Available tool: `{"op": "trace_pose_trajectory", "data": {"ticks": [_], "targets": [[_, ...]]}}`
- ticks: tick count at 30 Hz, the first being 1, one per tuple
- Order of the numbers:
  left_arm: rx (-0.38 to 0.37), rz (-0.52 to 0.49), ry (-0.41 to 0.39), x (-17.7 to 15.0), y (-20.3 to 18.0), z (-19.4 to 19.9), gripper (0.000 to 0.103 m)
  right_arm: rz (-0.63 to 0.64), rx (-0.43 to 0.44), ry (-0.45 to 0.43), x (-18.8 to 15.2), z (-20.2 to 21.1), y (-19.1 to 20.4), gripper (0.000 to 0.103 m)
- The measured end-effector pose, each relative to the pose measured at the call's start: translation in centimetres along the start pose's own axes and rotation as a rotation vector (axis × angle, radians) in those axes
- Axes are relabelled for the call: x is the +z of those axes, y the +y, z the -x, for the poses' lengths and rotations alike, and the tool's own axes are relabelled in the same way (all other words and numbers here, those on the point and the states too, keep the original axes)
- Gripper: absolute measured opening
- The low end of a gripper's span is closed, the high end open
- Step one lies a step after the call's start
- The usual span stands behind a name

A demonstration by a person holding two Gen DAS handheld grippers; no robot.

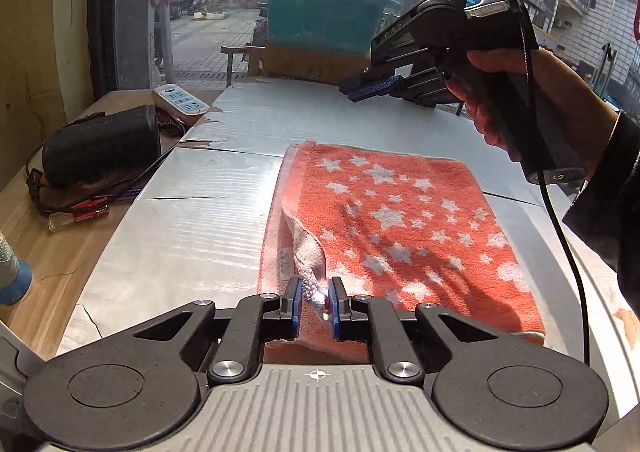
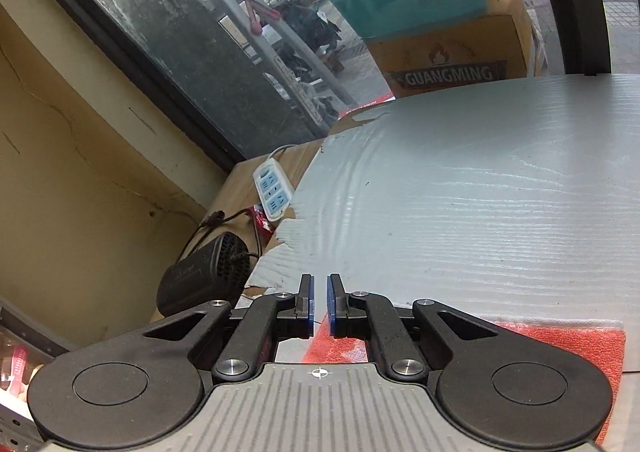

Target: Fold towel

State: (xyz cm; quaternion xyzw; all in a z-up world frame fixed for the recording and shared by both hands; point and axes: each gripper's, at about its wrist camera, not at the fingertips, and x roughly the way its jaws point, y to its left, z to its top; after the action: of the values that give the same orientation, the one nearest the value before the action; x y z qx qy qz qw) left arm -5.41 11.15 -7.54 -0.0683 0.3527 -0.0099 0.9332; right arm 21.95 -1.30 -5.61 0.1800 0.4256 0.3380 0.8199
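An orange towel (image 1: 400, 228) with white stars lies folded on the grey table top (image 1: 192, 220). My left gripper (image 1: 316, 298) is shut on the towel's near left corner, where the pale underside curls up between the blue pads. My right gripper (image 1: 370, 88) is held in the air above the towel's far edge, shut and empty. In the right wrist view its jaws (image 2: 319, 306) stand nearly together with only a thin gap and nothing between them. A strip of the towel (image 2: 560, 336) shows under that gripper.
A black device (image 1: 100, 144) with cables lies on the wooden bench at the left, with a white power strip (image 1: 180, 100) behind it. A yellow carton (image 2: 460, 60) and a teal tub (image 1: 320, 16) stand beyond the table's far edge, against the window.
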Motion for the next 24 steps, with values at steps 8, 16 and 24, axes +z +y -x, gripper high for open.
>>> {"op": "trace_pose_trajectory", "data": {"ticks": [8,16,24], "targets": [[0.109,-0.014,-0.021,0.2,1.2,0.9,0.022,0.148,-0.059,0.080,-2.5,-0.1,0.7,0.008],[0.074,-0.010,0.018,0.6,0.6,-0.3,0.026,0.167,-0.165,0.067,-2.3,-2.5,1.7,0.008],[0.037,-0.027,0.080,-0.8,0.1,-2.2,0.029,0.139,-0.203,0.145,-0.5,-7.4,2.1,0.008]]}}
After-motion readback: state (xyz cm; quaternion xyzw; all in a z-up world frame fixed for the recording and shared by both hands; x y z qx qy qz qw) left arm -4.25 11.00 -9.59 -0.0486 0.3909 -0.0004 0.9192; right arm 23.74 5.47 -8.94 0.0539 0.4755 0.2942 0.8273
